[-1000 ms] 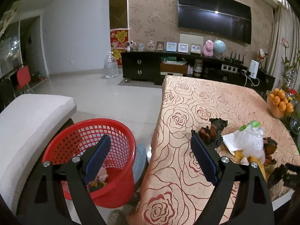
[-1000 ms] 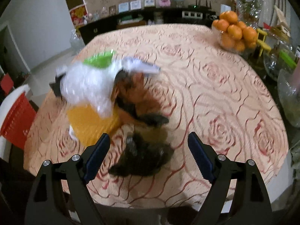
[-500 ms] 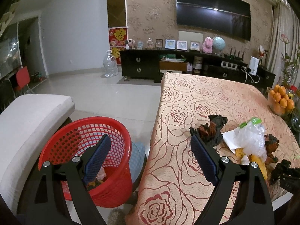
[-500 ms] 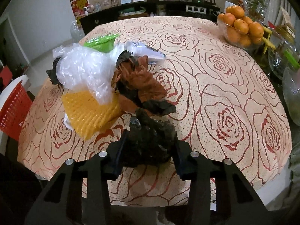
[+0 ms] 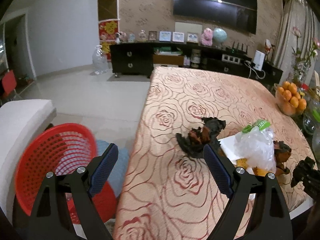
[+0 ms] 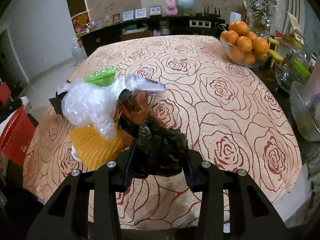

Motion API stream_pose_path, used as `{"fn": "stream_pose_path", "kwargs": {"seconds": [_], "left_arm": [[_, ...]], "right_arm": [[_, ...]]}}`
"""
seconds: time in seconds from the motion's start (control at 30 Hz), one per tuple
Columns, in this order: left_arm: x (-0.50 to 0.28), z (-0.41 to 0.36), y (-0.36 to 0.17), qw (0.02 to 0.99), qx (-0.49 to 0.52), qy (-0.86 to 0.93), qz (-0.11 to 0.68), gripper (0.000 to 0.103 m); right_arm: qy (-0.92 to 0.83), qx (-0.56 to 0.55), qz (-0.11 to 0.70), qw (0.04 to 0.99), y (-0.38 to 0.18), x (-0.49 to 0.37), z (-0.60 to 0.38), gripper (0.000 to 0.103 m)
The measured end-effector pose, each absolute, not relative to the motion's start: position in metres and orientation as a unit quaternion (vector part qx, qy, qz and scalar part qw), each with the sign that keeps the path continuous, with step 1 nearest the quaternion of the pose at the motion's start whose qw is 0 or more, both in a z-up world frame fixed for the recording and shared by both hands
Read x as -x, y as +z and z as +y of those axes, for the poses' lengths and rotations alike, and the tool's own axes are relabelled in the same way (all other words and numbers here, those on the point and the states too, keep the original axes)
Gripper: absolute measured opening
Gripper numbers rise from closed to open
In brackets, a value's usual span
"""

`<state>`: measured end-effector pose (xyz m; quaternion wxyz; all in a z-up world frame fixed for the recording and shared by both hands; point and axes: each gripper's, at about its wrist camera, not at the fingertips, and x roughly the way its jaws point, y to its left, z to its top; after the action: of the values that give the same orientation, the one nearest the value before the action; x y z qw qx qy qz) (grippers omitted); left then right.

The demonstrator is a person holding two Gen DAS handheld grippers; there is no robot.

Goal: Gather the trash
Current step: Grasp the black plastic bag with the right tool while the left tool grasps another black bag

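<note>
1. Red plastic mesh marked the bin: the red basket (image 5: 54,160) stood on the floor at the far left, beside the worktop's (image 5: 210,92) edge and below it.
2. Next along, the left claw (image 5: 158,172) hovered with its jaws spread wide and nothing between them, partly over the basket and partly over the worktop edge.
3. Beyond its right finger lay a dark brown crumpled scrap (image 5: 202,138), then a clear plastic bag (image 6: 90,104) with a green label, resting on a yellow foam sheet (image 6: 94,142).
4. An orange-brown wrapper (image 6: 136,110) sat just right of the bag, touching the black bag.
5. The right claw (image 6: 158,160) was clamped on a crumpled black plastic bag (image 6: 162,148), both pads pressing its sides.
6. Judged from this, the step was lifting that bag clear. It would go best raised straight up first, so the touching wrapper and foam were not dragged, then carried left over the basket rim before release.
7. At the far right, the bowl of oranges (image 6: 244,46) stood well apart and should stay untouched.
</note>
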<state>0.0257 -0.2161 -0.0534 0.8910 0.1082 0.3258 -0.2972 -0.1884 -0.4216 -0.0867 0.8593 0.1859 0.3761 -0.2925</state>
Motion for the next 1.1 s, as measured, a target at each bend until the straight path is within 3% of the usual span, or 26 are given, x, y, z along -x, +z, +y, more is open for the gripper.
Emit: {"fn": "stream_pose_path", "kwargs": {"seconds": [0.7, 0.73, 0.8, 0.87, 1.1], "left_arm": [[-0.066, -0.326, -0.121, 0.843, -0.166, -0.331, 0.389, 0.083], [-0.066, -0.326, -0.123, 0.843, -0.164, -0.33, 0.392, 0.082], [-0.064, -0.327, -0.125, 0.842, -0.163, -0.337, 0.389, 0.069], [-0.06, -0.329, -0.126, 0.84, -0.171, -0.345, 0.382, 0.05], [-0.054, -0.322, -0.122, 0.839, -0.167, -0.355, 0.376, 0.041]], "right_arm": [[-0.292, -0.205, 0.373, 0.856, -0.088, 0.193, -0.43, 0.04], [-0.292, -0.205, 0.374, 0.856, -0.088, 0.193, -0.43, 0.04], [-0.29, -0.206, 0.374, 0.857, -0.088, 0.192, -0.429, 0.04], [-0.289, -0.206, 0.373, 0.857, -0.088, 0.192, -0.429, 0.04], [-0.292, -0.209, 0.371, 0.856, -0.087, 0.193, -0.429, 0.04]]}}
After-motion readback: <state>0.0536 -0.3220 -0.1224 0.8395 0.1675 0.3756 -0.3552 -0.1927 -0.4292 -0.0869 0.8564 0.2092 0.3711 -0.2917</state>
